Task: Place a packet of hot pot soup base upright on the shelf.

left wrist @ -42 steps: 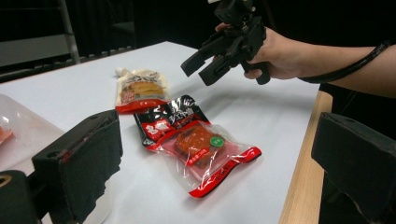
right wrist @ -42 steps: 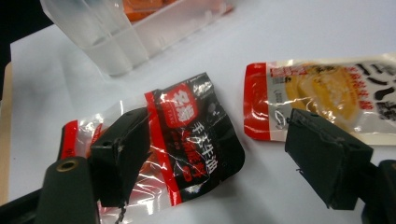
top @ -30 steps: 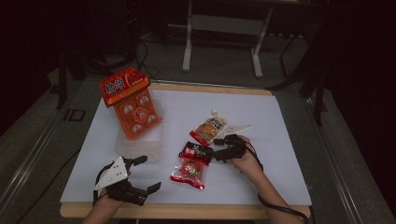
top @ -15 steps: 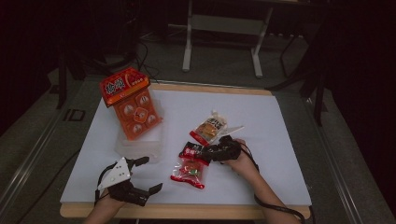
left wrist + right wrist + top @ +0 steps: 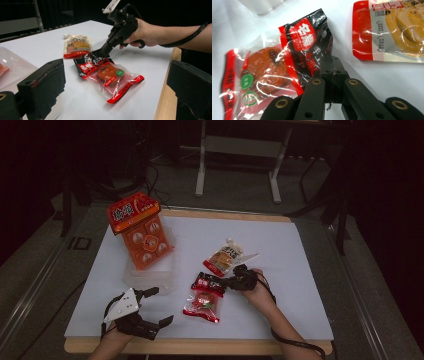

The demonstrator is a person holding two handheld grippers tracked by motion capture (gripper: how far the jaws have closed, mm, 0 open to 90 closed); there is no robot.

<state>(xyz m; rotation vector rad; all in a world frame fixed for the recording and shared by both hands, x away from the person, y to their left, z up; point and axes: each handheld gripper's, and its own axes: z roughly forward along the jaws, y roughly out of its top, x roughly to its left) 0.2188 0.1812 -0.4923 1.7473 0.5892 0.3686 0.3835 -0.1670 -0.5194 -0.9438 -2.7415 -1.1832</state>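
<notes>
Two snack packets are lying near the middle of the white bench (image 5: pixel 300 270): a red-and-black packet (image 5: pixel 204 296) and, just beyond it, an orange-and-red packet (image 5: pixel 225 258). One orange box (image 5: pixel 141 227) is leaning over one clear tray (image 5: pixel 150 275) at the bench's left.

Two tongs are showing. The right tongs (image 5: pixel 227 282) have just been closing and are now clenching the black top edge of the red-and-black packet, whose lower end is resting on the bench. The left tongs (image 5: pixel 156 306) are standing released near the front edge, holding nothing.

In the right gripper view the orange-and-red packet (image 5: pixel 392 30) is being cut off at the frame's edge. In the left gripper view the tray (image 5: pixel 15 67) is partly hidden behind one jaw.
</notes>
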